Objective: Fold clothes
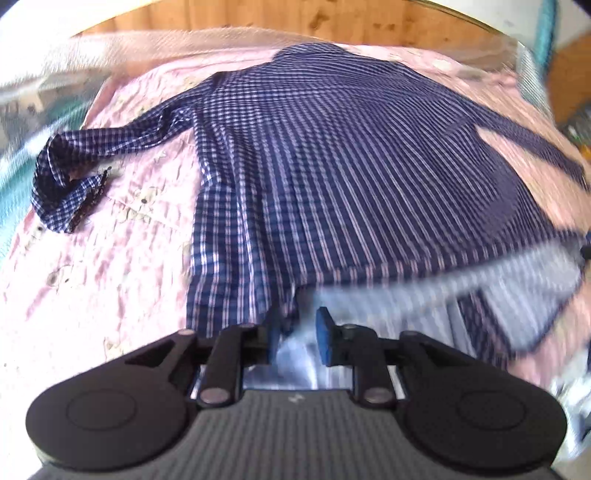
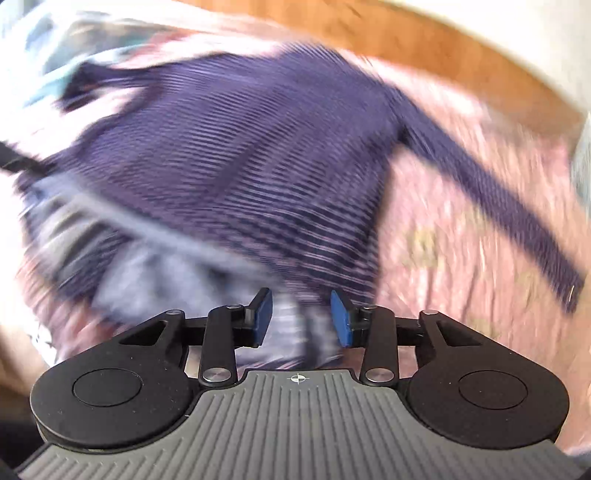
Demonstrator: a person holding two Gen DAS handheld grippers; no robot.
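A navy and white checked shirt [image 1: 332,155] lies spread flat on a bed covered with a pink patterned bedsheet [image 1: 110,258]; it takes up most of the bedsheet's middle. Its collar end points toward the wooden headboard [image 1: 258,18] at the far side of the bed. One sleeve [image 1: 74,162] stretches away from the shirt's body toward the bed's edge and curls back on itself at the cuff. The other sleeve [image 2: 517,214] runs out straight and slanted from the opposite shoulder, lying on the bedsheet.

The shirt's near hem is turned up, showing its paler inside face [image 1: 480,280] in a blurred band along the lower edge of the shirt.

The left gripper [image 1: 295,332] hangs over that near hem. Its blue pads [image 1: 324,336] stand a little apart, with pale cloth showing in the gap; the blur hides whether they press on it, so the grip cannot be told.

The right gripper [image 2: 301,317] hovers over the same hem at the shirt's other near corner. Its jaws stand clearly apart and released, the blurred fabric lying below and between them without either pad pressing on it.
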